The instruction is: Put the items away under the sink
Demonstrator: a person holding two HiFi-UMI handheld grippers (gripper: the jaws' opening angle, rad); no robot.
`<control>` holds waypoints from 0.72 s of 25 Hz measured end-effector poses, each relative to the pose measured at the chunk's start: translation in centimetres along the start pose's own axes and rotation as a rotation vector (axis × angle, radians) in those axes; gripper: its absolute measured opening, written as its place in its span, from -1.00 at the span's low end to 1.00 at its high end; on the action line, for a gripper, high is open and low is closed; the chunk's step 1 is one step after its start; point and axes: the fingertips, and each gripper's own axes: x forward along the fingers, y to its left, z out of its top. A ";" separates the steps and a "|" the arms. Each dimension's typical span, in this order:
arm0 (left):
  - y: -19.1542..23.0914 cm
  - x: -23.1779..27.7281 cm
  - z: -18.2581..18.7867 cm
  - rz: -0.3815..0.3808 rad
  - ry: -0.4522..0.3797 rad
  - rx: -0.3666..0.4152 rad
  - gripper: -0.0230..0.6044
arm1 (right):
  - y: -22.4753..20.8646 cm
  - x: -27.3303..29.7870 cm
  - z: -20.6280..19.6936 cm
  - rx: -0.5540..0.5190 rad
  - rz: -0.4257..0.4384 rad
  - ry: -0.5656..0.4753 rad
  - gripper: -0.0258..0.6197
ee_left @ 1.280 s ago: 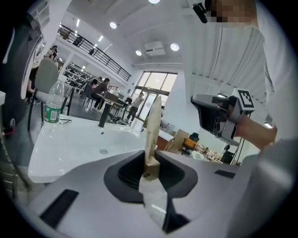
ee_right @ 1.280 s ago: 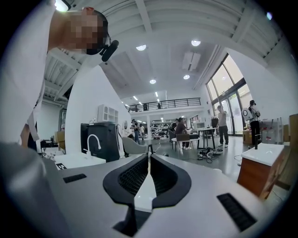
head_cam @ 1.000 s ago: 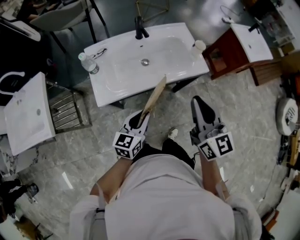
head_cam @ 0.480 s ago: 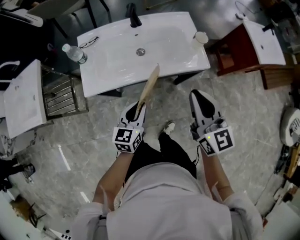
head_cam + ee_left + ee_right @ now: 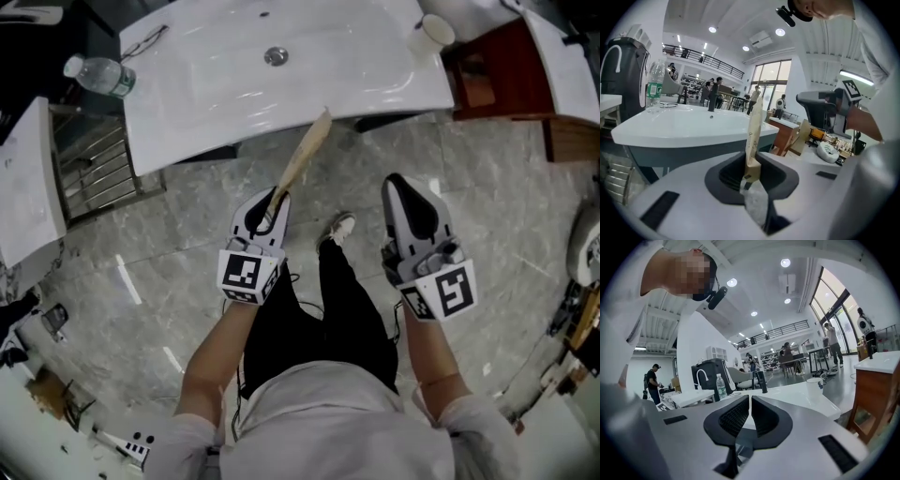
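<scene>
My left gripper (image 5: 265, 208) is shut on the lower end of a long flat tan paper packet (image 5: 302, 159). The packet slants up toward the front edge of the white sink (image 5: 281, 66). In the left gripper view the packet (image 5: 753, 136) stands upright between the dark pads, with the sink's rim (image 5: 689, 124) just behind it. My right gripper (image 5: 406, 192) hovers to the right over the floor, shut, with nothing in it. In the right gripper view its pads (image 5: 750, 416) meet with only a thin slit, and the sink top (image 5: 787, 397) lies beyond them.
On the sink's left end stand a water bottle (image 5: 98, 75) and a pair of glasses (image 5: 145, 39); a white cup (image 5: 433, 31) sits at its right end. A metal rack (image 5: 94, 159) stands to the left and a red-brown wooden cabinet (image 5: 487, 75) to the right. The person's legs and a shoe (image 5: 339, 228) are below.
Both grippers have sunk and come closer to the sink's front edge. The packet stays in the left gripper. The sink has slid toward the top of the head view.
</scene>
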 end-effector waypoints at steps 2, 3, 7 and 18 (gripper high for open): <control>-0.3 -0.1 -1.9 -0.008 0.029 -0.003 -0.73 | -0.3 -0.2 -1.0 0.006 -0.019 -0.003 -0.79; -0.3 -0.1 -2.8 -0.007 0.041 -0.008 -0.73 | -0.4 -0.3 -1.5 0.007 -0.029 -0.005 -0.79; -0.2 0.3 -6.6 -0.008 0.078 -0.061 -0.73 | -1.1 -0.5 -3.6 -0.005 -0.052 -0.008 -0.79; 2.1 4.8 -12.8 -0.014 0.077 -0.095 -0.73 | -3.1 0.0 -9.8 -0.020 -0.066 0.006 -0.79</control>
